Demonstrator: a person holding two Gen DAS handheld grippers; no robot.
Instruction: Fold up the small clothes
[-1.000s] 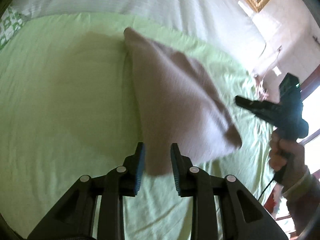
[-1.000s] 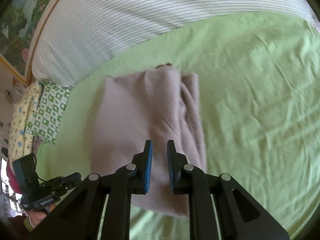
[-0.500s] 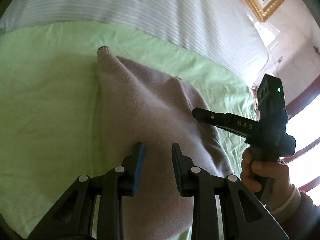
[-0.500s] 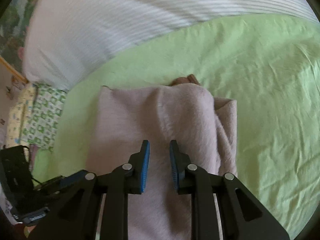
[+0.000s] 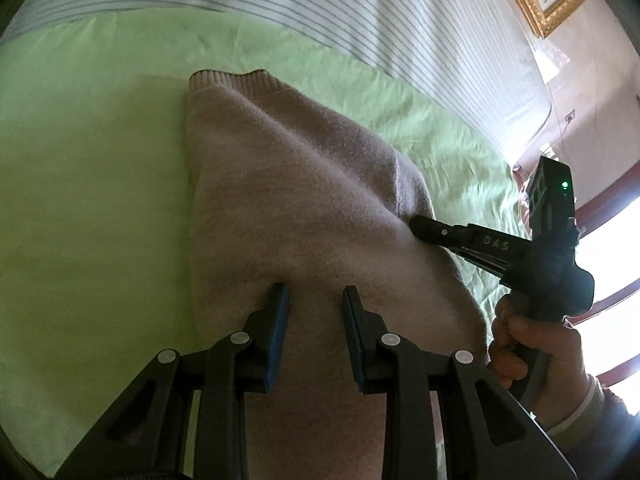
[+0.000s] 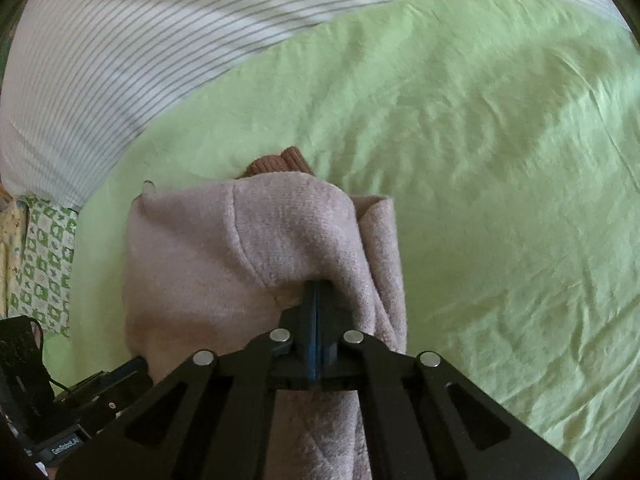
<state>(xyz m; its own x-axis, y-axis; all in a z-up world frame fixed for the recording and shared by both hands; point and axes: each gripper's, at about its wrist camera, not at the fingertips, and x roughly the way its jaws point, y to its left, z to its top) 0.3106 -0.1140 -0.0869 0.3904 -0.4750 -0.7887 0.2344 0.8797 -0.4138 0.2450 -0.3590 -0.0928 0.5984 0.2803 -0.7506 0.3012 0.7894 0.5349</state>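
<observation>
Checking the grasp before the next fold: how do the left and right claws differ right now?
The left claw is open, its jaws apart over the pink sweater; the right claw is shut, pinching a fold of it. The left holds nothing; the right holds cloth. Both sit at the sweater's near end.
</observation>
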